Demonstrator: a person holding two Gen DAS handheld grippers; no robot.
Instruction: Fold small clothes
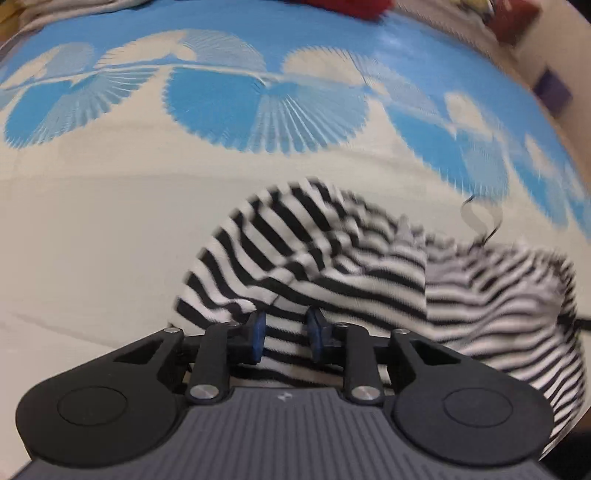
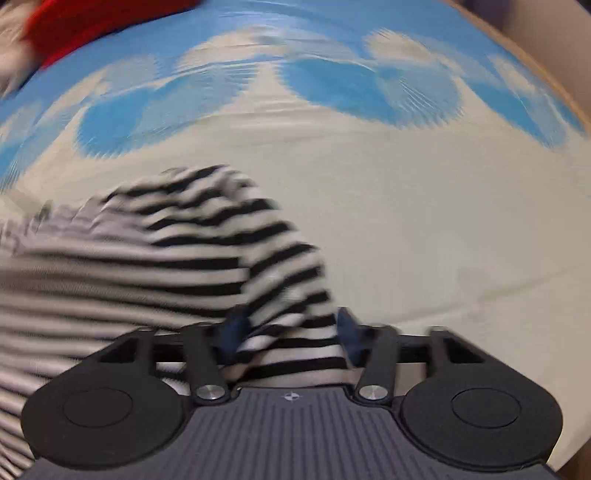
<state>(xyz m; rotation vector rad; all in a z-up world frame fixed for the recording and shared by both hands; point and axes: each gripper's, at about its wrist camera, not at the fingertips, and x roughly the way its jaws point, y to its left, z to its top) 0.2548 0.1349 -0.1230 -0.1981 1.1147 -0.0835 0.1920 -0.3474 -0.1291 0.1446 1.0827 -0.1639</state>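
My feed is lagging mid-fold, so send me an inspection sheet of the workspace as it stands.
Surface: cream and blue patterned mat, mostly bare.
Job's things: striped garment, rumpled, not folded flat.
Clutter: red cloth at the mat's far edge.
Grippers: left hand-held gripper and right hand-held gripper each have striped fabric between parted fingers; grip unclear, frames blurred.
Cables: thin dark cord curling by the garment.
Surroundings: purple box beyond the mat.

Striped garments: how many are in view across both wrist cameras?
1: the striped garment lies bunched on the mat, between both grippers; more may be hidden in its folds.
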